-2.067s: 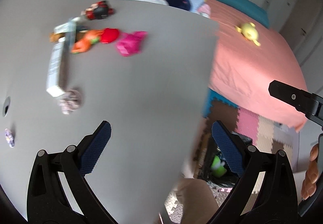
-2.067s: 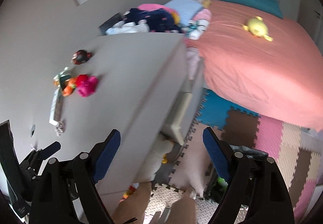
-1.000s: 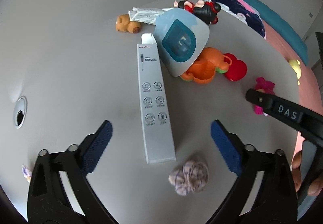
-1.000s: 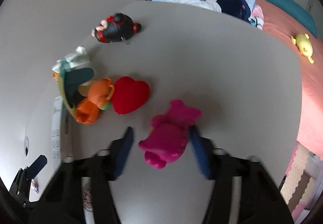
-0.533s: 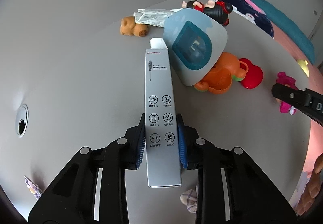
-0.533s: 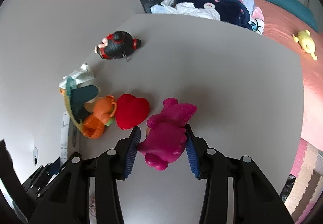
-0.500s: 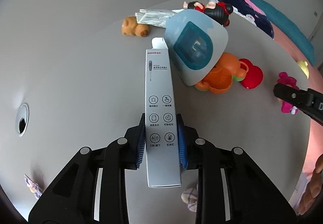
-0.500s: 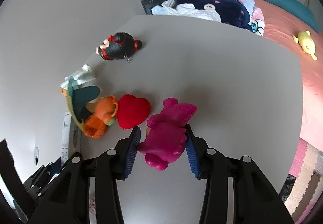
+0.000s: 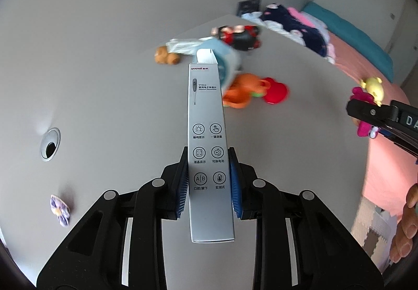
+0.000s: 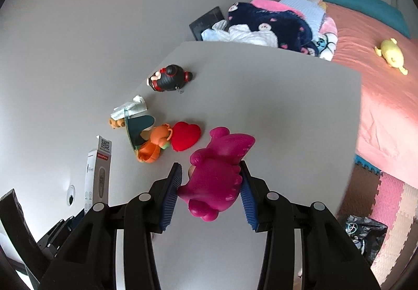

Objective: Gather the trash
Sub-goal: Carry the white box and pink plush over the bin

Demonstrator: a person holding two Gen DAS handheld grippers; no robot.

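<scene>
My left gripper [image 9: 209,183] is shut on a long grey thermometer box [image 9: 207,138] and holds it raised above the grey desk [image 9: 104,86], its far end pointing away from me. The same thermometer box [image 10: 98,175] shows at the lower left of the right wrist view. My right gripper [image 10: 209,190] is shut on a magenta toy figure [image 10: 216,172], lifted off the desk [image 10: 274,107]. That magenta toy figure [image 9: 365,130] and the right gripper's black frame sit at the right edge of the left wrist view.
On the desk lie an orange toy [image 10: 154,143], a red heart [image 10: 185,135], a black-and-red doll [image 10: 169,78], a blue-and-white package [image 10: 138,128], a crumpled wrapper [image 10: 130,107] and a small brown bear [image 9: 166,56]. A cable hole [image 9: 49,143] and a purple flower clip [image 9: 60,210] are left. A pink bed [image 10: 386,107] lies right.
My left gripper closed on the thermometer box and lifted it off the desk. My right gripper closed on the magenta toy and raised it; both views have pulled back from the desk.
</scene>
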